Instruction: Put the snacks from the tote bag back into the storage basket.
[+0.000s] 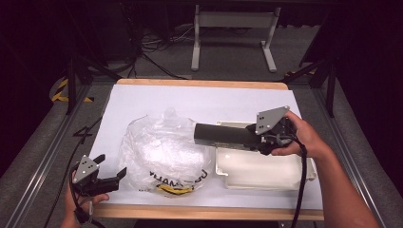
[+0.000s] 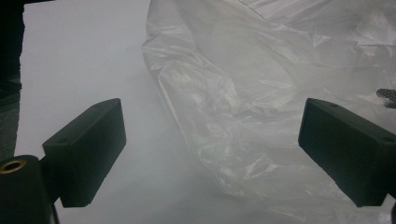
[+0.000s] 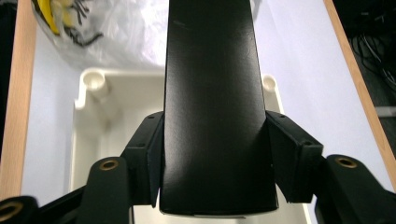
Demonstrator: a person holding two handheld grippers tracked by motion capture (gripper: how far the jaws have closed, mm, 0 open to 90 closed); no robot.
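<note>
Gripping a long black bar (image 1: 223, 134) level above the white tray (image 1: 266, 172), the right tool (image 1: 266, 137) aims it toward the plastic bag (image 1: 161, 154), while the left tool (image 1: 107, 178) waits open beside it.

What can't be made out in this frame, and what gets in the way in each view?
- Print on the clear plastic bag: high view, creased film and small size leave the black and yellow lettering unreadable.
- Inside of the white plastic tray: right gripper view, the black bar clamped in the right gripper covers most of it.
- Bag contents: left gripper view, hazy film between the open jaws of the left gripper; the frame edge cuts the bag.
</note>
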